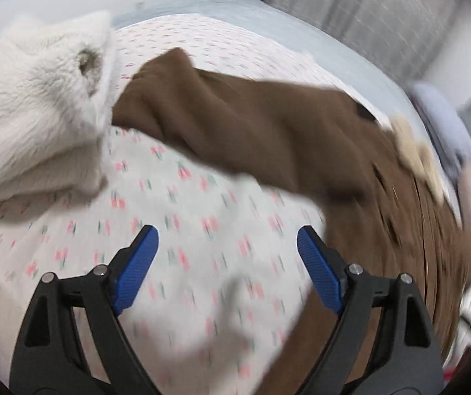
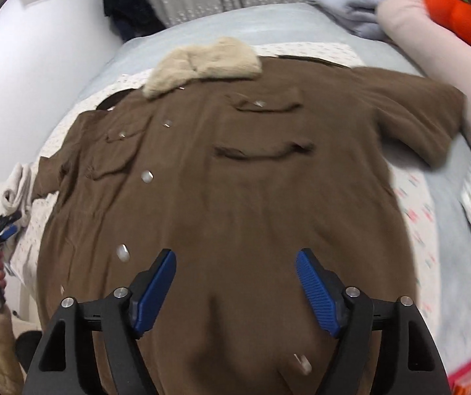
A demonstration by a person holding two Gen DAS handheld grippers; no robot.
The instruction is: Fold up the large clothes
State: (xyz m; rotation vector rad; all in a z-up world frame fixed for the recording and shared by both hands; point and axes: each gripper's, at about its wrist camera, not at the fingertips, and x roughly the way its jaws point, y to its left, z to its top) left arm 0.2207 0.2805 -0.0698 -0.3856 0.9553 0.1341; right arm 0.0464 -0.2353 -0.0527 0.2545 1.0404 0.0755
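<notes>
Brown coat lies spread flat on the bed, collar away, long axis running straight ahead of the right gripper, which hovers wide and empty over its hem. Its left sleeve stretches ahead of the left gripper, also wide and nearer it.

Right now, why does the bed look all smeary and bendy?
Left wrist view: motion blur smears the sheet and coat. Right wrist view: the coat is sharper, blur only near the right edge. Both fisheye lenses curve everything, with dark corners.
</notes>
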